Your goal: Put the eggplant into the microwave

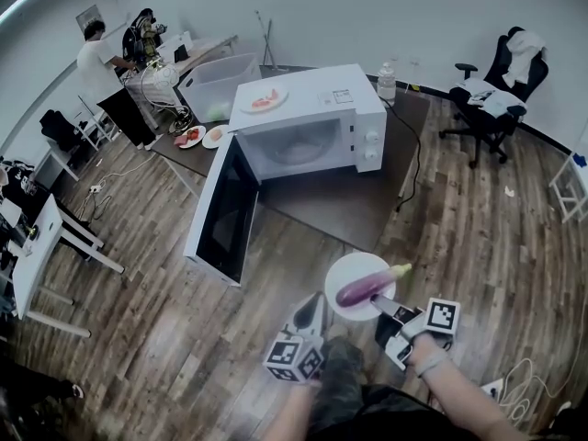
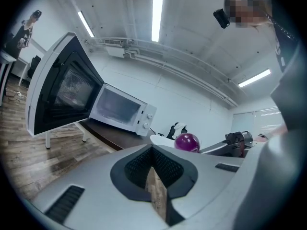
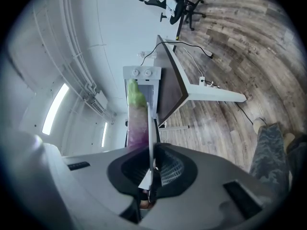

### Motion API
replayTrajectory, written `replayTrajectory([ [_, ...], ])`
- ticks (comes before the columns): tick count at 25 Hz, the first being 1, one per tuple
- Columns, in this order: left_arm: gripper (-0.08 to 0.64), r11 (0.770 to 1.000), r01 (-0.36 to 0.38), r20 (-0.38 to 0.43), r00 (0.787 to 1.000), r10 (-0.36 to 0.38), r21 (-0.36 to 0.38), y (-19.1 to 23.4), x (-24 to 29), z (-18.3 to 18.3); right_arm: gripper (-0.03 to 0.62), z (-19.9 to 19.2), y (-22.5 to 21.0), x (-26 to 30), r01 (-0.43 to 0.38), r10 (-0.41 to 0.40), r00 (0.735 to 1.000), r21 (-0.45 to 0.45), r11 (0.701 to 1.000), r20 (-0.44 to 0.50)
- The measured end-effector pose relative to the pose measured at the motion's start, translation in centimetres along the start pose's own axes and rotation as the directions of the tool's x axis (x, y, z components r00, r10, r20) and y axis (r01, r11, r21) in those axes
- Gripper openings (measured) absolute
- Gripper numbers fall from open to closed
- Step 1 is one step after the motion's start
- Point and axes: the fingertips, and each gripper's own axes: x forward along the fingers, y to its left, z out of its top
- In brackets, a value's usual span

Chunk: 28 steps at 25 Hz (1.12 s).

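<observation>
Left gripper (image 1: pixel 312 304), lower centre, is sitting closed and empty. Right gripper (image 1: pixel 378 302) is pinching the rim of the plate (image 1: pixel 344 269) carrying the eggplant (image 1: pixel 366 288). Bare floor is separating the plate from the microwave (image 1: pixel 312 122), whose door (image 1: pixel 225 209) is hanging wide open.

the eggplant (image 1: pixel 367 286) is purple with a green tip, the plate (image 1: pixel 358 265) white, the microwave (image 1: pixel 312 127) white with a black door (image 1: pixel 225 214), the surface (image 1: pixel 340 205) dark brown, the floor (image 1: pixel 138 324) grey-brown wood-grain.

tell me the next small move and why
Probably carry the plate forward toward the microwave: its door stands open, the eggplant lies on the plate, and the right gripper is shut on the plate's rim, well short of it.
</observation>
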Motion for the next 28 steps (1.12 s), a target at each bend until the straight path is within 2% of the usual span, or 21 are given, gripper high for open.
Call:
replayTrajectory([
  [17, 0.000, 0.999, -0.012, 0.024, 1.000, 0.011, 0.039, 6.8, 7.8, 2.4, 0.020, 5.9, 1.9, 9.8, -0.026, 0.024, 0.999, -0.049, 0.998, -0.047],
  [23, 0.000, 0.997, -0.020, 0.010, 1.000, 0.019, 0.077, 9.4, 9.7, 2.9, 0.020, 7.4, 1.8, 13.9, -0.024, 0.022, 0.998, -0.036, 0.999, -0.059],
  [28, 0.000, 0.996, -0.042, 0.024, 0.999, 0.040, 0.080, 12.0, 11.2, 3.9, 0.020, 8.6, 2.1, 17.0, -0.024, 0.021, 0.997, -0.033, 0.999, -0.072],
])
